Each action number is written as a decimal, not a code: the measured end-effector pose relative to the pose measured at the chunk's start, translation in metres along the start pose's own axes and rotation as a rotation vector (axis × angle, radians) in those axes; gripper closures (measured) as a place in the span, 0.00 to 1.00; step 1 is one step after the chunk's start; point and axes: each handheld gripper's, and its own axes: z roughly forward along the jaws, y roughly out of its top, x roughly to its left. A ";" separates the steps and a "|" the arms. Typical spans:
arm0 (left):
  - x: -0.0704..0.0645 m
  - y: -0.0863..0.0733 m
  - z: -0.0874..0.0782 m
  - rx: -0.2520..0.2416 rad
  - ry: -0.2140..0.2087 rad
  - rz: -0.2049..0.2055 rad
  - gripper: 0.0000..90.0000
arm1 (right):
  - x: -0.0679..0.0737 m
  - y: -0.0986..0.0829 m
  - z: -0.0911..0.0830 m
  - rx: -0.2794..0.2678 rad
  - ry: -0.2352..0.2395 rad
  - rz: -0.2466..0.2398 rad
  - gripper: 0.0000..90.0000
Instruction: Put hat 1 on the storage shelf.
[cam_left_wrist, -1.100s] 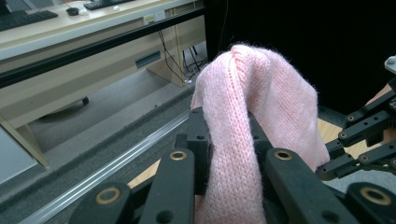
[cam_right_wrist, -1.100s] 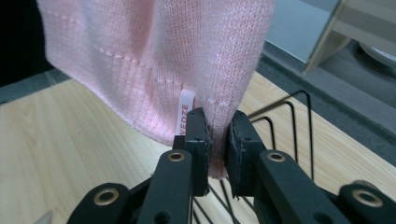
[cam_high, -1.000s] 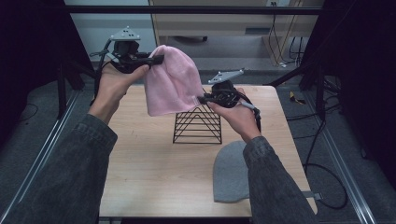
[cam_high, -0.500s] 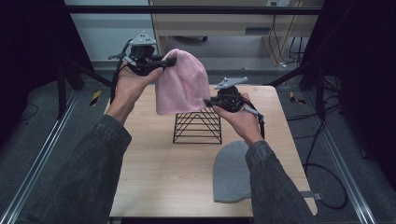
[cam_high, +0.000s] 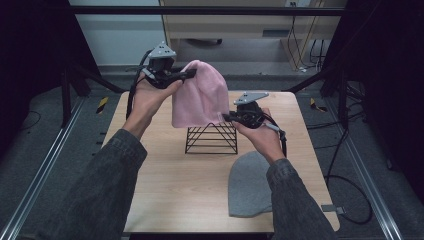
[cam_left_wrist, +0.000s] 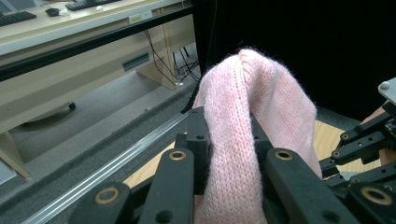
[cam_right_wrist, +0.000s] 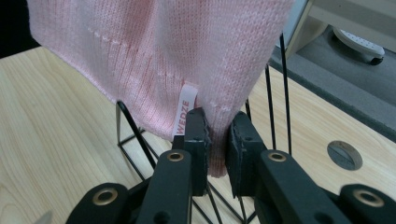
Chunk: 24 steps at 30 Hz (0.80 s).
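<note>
A pink knitted beanie (cam_high: 201, 97) hangs in the air above a black wire rack (cam_high: 212, 138) at the middle of the table. My left gripper (cam_high: 191, 74) is shut on the beanie's crown (cam_left_wrist: 243, 140), held high at the rear left. My right gripper (cam_high: 226, 118) is shut on the beanie's lower hem (cam_right_wrist: 215, 140), beside a small white label (cam_right_wrist: 181, 116), just over the rack's (cam_right_wrist: 135, 140) top wires. A grey beanie (cam_high: 251, 182) lies flat on the table near the front right, under my right forearm.
The wooden table (cam_high: 165, 185) has a round hole (cam_right_wrist: 344, 155) near its right rear corner. A desk with drawers (cam_high: 230, 22) stands beyond the far edge. Cables trail over the floor at the right (cam_high: 350, 190).
Both grippers have carried the pink beanie rightward, so it now hangs over the wire rack. The left gripper rose and moved inward; the right one shifted slightly right.
</note>
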 end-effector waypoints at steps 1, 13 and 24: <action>-0.001 -0.001 0.001 0.003 -0.002 0.002 0.87 | 0.000 -0.002 0.000 0.002 -0.003 -0.003 0.89; -0.012 -0.012 0.011 0.027 -0.034 -0.002 0.85 | -0.002 -0.022 0.000 0.029 -0.040 -0.013 0.89; -0.020 -0.029 0.021 0.064 -0.066 0.006 0.84 | -0.001 -0.042 0.007 0.086 -0.056 -0.027 0.89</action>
